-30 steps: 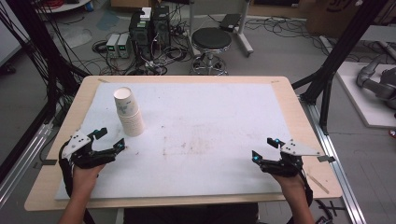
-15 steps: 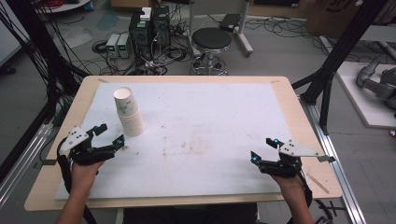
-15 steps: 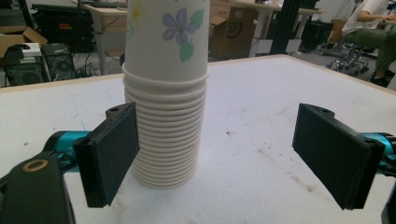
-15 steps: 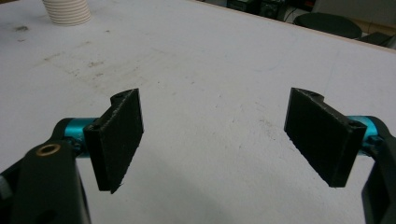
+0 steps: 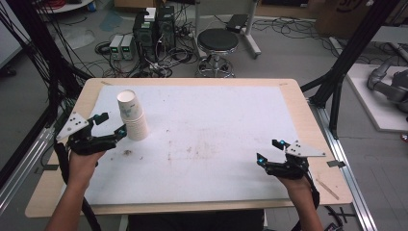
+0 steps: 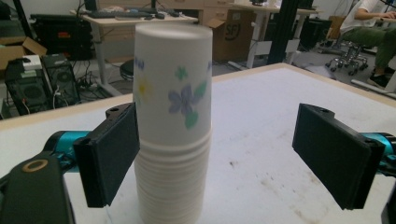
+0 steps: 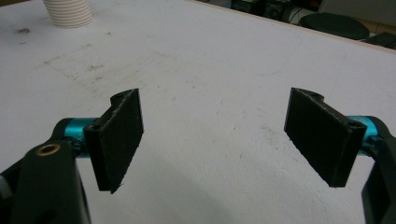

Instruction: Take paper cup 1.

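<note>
Fingers (image 6: 112,158) wide: 2 grippers, 1 cup stack (image 6: 172,126).

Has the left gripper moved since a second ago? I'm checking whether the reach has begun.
Yes. In the high view the left gripper has shifted forward, nearer the stack of paper cups, which kept its place on the table.

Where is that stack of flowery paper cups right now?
The stack of paper cups stands upside down at the far left of the white table in the high view, between the open jaws of the left gripper, close to one jaw.
</note>
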### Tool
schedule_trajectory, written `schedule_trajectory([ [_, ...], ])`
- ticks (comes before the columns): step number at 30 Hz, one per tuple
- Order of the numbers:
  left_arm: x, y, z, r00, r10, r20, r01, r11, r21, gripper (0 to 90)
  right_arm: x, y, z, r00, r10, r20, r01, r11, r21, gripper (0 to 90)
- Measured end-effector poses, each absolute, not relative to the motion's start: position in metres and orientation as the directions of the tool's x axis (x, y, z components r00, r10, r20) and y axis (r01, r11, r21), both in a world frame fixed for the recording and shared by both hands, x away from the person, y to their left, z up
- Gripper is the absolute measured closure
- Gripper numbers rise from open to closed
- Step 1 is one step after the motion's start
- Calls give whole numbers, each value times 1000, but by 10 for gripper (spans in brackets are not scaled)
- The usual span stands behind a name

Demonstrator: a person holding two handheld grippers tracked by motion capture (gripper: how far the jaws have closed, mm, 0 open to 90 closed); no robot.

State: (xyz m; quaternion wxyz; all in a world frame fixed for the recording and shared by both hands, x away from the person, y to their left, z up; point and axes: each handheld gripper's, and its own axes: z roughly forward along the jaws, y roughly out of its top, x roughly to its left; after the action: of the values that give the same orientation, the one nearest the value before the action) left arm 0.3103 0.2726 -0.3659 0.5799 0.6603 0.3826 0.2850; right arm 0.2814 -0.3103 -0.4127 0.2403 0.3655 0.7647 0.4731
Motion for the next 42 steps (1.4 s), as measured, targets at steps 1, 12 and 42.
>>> schedule_trajectory([
  [1, 313, 273, -362, 545, 836, -66, 174, -35, 984, 148, 282, -310, -413, -618, 786, -21, 332, 285, 899, 201],
  [12, 341, 272, -336, 541, 840, -49, 206, -75, 976, 147, 277, -311, -411, -619, 785, -28, 327, 290, 899, 201],
  [42, 393, 257, -342, 565, 818, -104, 311, -95, 946, 328, 275, -310, -412, -621, 783, -23, 337, 293, 895, 201],
])
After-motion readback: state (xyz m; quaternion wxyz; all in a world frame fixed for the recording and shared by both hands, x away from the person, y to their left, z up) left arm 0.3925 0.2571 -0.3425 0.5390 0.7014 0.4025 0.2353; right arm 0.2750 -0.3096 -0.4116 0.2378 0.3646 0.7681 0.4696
